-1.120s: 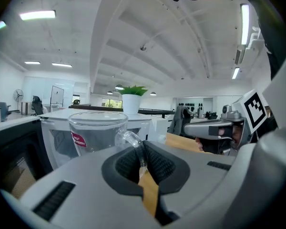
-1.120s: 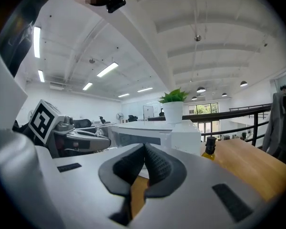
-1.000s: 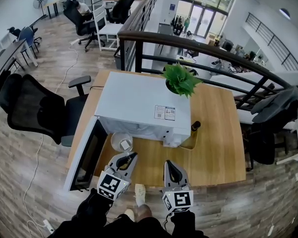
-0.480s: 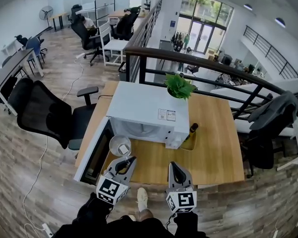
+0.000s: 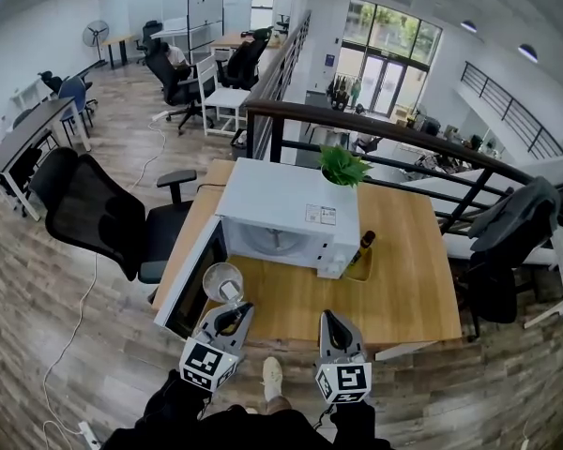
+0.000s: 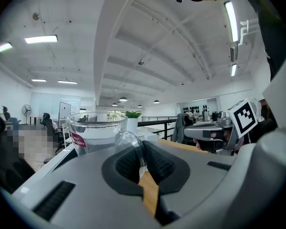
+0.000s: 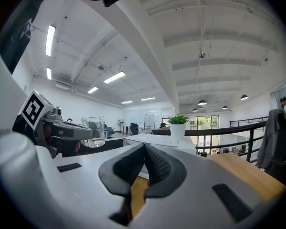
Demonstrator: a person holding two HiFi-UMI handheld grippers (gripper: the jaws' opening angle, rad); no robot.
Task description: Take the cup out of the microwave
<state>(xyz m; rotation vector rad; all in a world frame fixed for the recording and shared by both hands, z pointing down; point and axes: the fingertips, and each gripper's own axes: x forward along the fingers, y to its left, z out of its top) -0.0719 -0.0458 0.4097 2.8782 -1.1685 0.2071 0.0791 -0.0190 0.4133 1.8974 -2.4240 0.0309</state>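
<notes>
Okay, the left gripper [image 6: 140, 159] has its jaws clamped tight on the handle [image 6: 128, 140] of the glass mug [image 5: 222, 281]. The mug is out of the microwave [image 5: 286, 216] and held over the wooden surface [image 5: 403, 270], just beside the open door [image 5: 190, 284]. The right gripper [image 7: 144, 163] has its jaws pressed together on nothing.

The worry is that a pinch on one thin glass loop could let the mug swing or slip free, and a tilt would tip out anything inside. The door is also close enough to clip.

I can't tell if the mug holds liquid. The microwave cavity shows only its turntable [image 5: 277, 242].
</notes>
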